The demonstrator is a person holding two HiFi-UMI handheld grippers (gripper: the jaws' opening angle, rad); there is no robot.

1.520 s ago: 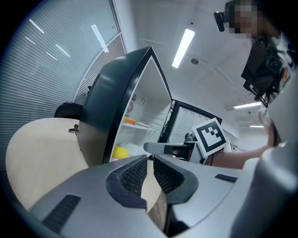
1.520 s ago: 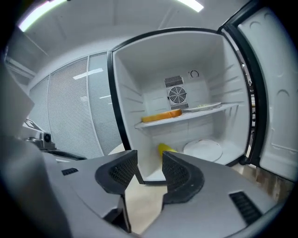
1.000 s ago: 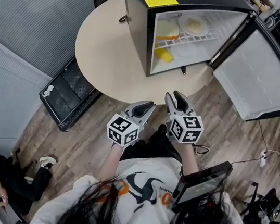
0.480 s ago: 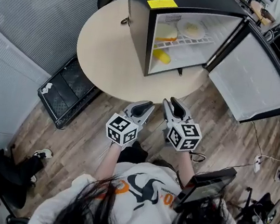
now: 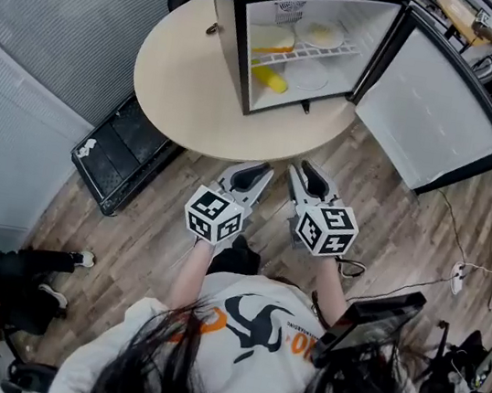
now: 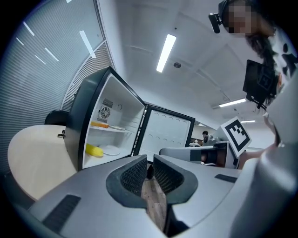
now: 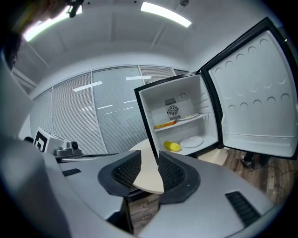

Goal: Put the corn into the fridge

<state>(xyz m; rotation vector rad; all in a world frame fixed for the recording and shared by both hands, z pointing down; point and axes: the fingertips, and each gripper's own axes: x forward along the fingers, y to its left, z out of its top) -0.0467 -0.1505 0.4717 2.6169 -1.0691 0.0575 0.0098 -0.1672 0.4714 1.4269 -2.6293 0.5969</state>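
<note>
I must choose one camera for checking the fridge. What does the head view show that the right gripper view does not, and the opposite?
Only the head view: the wearer's white shirt and the black crate on the floor by the table. Only the right gripper view: the ceiling light. Both: the open fridge, with the corn on its bottom next to a plate.

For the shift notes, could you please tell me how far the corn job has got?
Done: the yellow corn cob lies inside the black mini fridge, beside a white plate. In hand: nothing; the left gripper and right gripper are open and empty. Left: perhaps shutting the fridge door, which stands open.
</note>
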